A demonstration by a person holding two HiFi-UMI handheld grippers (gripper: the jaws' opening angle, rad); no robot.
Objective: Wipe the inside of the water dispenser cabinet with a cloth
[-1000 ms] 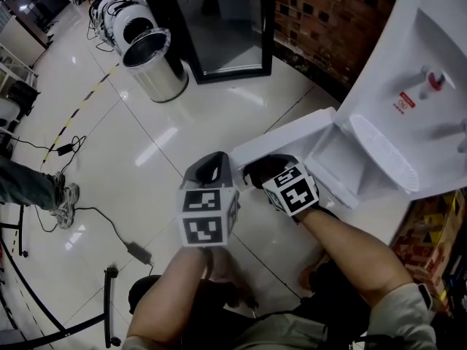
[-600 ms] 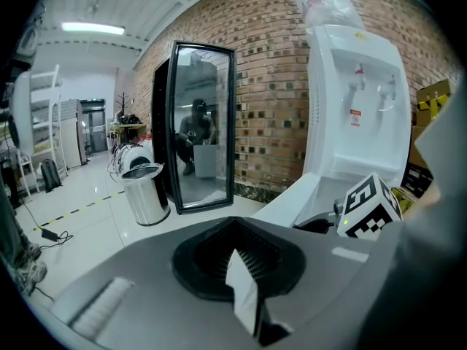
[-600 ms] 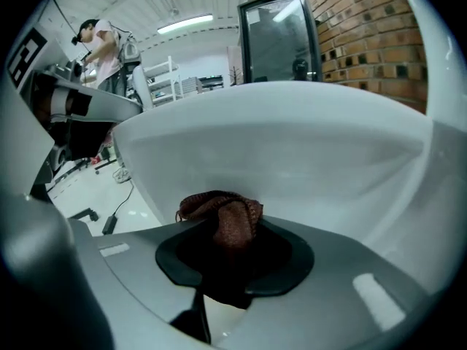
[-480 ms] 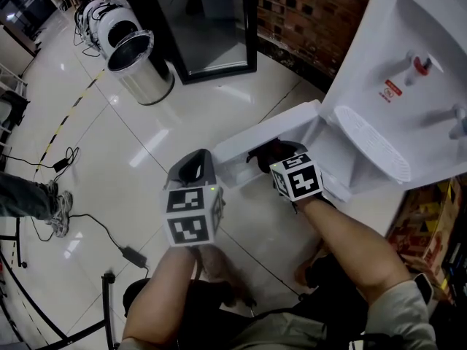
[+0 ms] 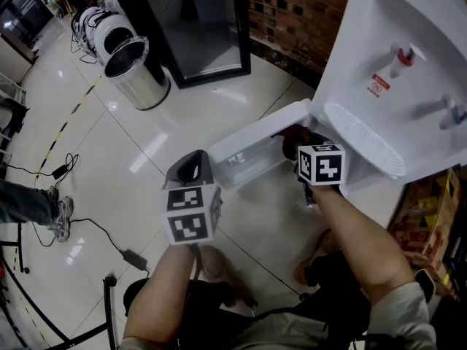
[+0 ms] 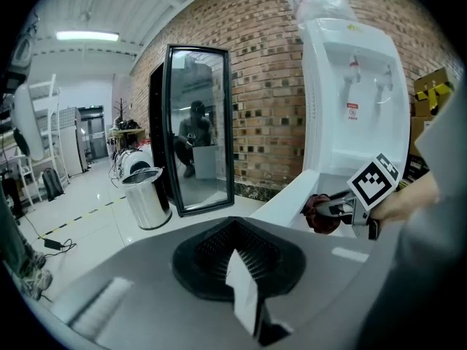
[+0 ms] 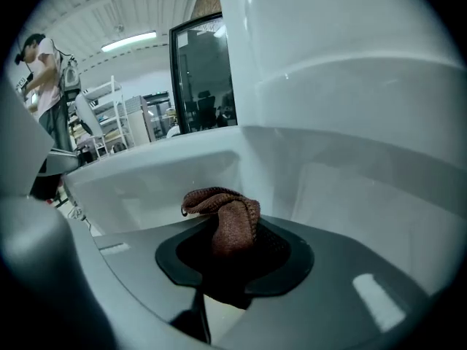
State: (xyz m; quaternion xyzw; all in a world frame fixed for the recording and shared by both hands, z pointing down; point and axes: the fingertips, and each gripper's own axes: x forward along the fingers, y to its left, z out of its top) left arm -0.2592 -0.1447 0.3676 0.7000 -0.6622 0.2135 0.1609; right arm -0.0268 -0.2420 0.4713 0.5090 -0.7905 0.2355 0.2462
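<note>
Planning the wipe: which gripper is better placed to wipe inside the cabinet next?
Right. The right gripper is shut on the cloth and points into the open cabinet. The left gripper is shut, empty, and hangs over the floor, short of the door.

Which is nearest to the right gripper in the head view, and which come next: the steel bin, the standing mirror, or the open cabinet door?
Measured from the right gripper, which grips the cloth:
1. Open cabinet door: directly at its left, right beside it.
2. Standing mirror: up and to the left, by the brick wall.
3. Steel bin: farther left still, out on the tiled floor.
</note>
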